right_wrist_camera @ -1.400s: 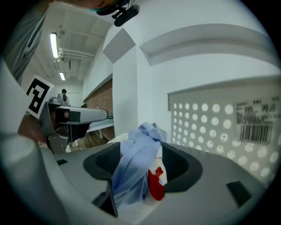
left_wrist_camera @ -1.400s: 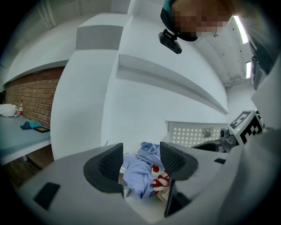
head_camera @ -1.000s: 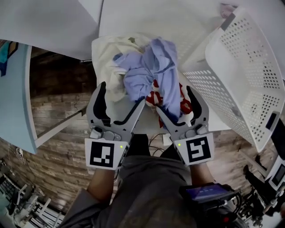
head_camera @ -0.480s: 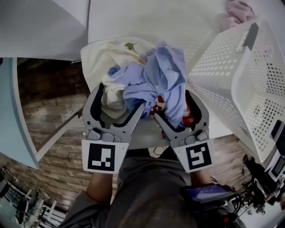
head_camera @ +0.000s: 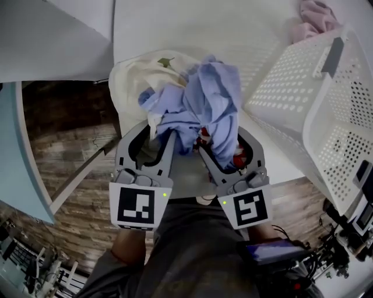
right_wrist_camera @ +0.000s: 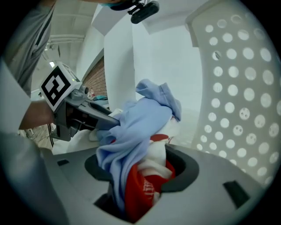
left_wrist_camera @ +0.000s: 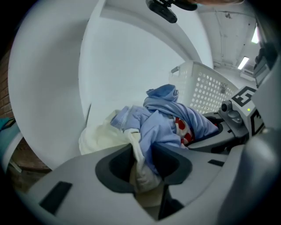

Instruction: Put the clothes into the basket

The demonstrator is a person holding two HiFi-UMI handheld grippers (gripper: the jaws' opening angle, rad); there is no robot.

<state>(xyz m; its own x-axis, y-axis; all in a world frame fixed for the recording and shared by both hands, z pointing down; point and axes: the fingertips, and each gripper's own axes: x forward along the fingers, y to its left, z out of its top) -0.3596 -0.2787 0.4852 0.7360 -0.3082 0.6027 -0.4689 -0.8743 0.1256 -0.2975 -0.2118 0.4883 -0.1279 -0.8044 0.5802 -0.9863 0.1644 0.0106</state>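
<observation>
The clothes point(head_camera: 198, 102) sit in a rumpled heap at the near edge of the white table point(head_camera: 192, 29), outside the basket and just beside its perforated white wall. The basket point(head_camera: 303, 99) stands to the right of the heap. A pale blue shirt point(head_camera: 213, 93) lies on top, a cream garment point(head_camera: 137, 78) spreads to the left, and a red and white piece point(head_camera: 238, 158) peeks out low on the right. The left gripper point(head_camera: 156, 135) has just been closing, and its jaws stand narrow, pinching a fold of cream cloth with some blue beside it. The right gripper point(head_camera: 224, 148) has been closing too. Its jaws stand wider, clamped around a thick bunch of blue and red-and-white fabric. A pink cloth point(head_camera: 317, 14) lies on the table beyond the basket.
</observation>
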